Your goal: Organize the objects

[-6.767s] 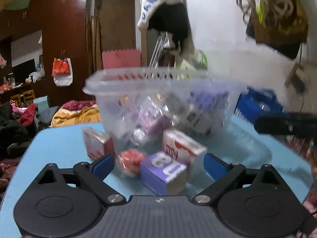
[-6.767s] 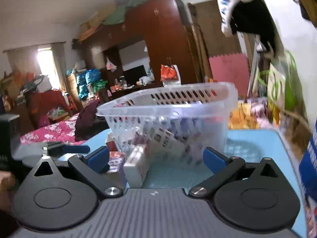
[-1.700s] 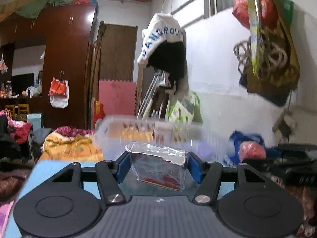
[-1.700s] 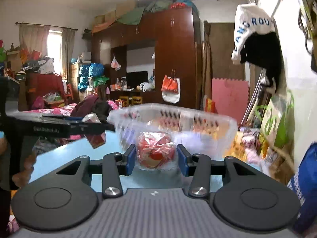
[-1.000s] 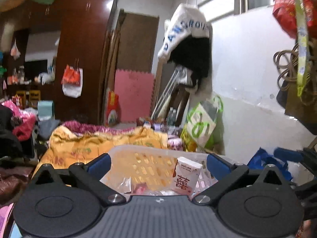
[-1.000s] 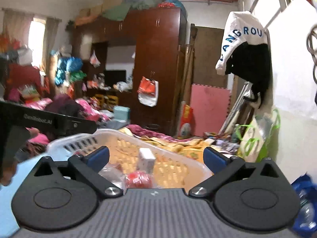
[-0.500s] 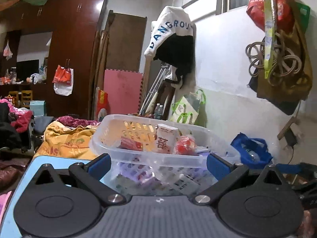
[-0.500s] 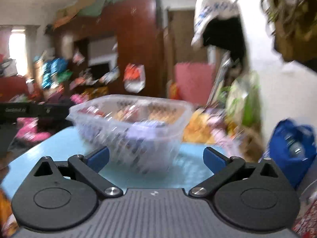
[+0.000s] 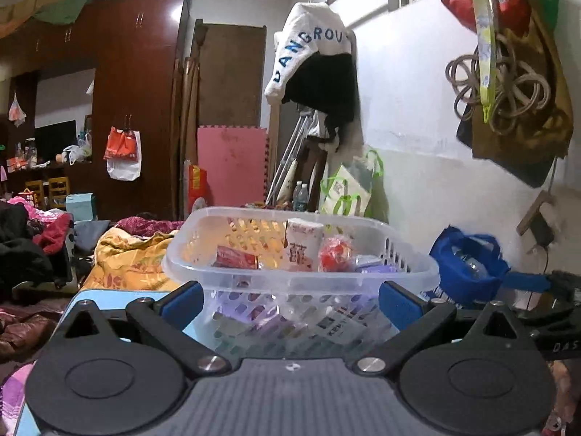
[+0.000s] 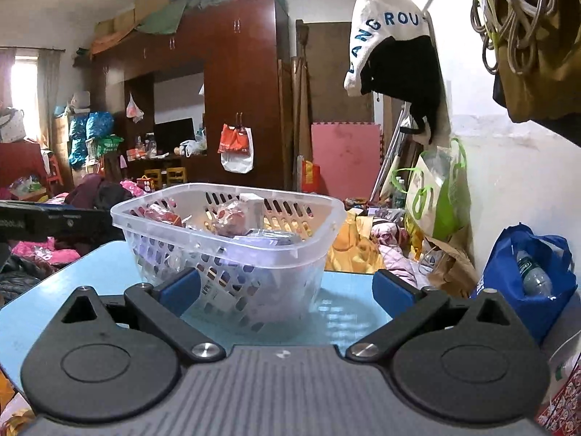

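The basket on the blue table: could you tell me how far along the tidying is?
Done: the clear basket holds the small packets, including a red wrapped one. In hand: nothing; the left gripper and right gripper are open and empty. Left: no loose items show on the blue table.

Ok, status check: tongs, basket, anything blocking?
Left tongs open, empty. Right tongs open, empty. Clear basket upright on blue table, white carton and red wrapped packet on top inside. Nothing between tongs and basket.
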A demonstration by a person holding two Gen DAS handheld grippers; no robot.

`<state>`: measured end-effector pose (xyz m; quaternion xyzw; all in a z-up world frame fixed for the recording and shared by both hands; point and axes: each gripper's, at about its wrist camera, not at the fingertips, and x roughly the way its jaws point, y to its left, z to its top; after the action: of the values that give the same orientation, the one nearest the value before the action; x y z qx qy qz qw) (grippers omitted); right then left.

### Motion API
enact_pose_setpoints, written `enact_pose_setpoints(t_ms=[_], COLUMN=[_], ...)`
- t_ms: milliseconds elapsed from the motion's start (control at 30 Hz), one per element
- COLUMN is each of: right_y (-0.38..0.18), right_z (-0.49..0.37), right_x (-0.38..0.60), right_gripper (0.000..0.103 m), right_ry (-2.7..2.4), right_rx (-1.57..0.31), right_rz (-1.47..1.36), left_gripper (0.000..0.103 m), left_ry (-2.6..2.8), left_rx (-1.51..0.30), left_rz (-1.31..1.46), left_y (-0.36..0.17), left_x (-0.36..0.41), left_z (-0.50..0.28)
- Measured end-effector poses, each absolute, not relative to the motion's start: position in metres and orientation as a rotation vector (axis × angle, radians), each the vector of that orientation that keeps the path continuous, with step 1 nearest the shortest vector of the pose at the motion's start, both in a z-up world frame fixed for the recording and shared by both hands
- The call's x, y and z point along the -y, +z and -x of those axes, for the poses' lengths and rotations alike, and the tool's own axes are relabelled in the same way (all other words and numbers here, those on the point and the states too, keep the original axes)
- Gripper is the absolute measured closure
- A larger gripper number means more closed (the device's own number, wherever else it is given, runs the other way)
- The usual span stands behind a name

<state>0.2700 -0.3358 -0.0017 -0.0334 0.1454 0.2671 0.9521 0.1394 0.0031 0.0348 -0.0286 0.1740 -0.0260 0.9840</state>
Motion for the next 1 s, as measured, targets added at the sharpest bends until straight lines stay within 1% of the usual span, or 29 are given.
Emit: enact_pose_setpoints(t_ms=[833,1000], right_y=[-0.008,-0.018], right_z=[-0.259,-0.253], right_x=[0.344,0.352], right_gripper=[0.0,0.0], right_ry=[0.527,0.523], right_rx=[-0.265,-0.259], right_rz=[0.025,-0.037], left_gripper=[0.0,0.0], left_ry=[-0.039,-0.044], left_rx=[-0.382,-0.386], left_rz=[0.014,0.011], left_y=[0.023,0.02], left_x=[0.018,0.019], left_z=[-0.132,-0.131])
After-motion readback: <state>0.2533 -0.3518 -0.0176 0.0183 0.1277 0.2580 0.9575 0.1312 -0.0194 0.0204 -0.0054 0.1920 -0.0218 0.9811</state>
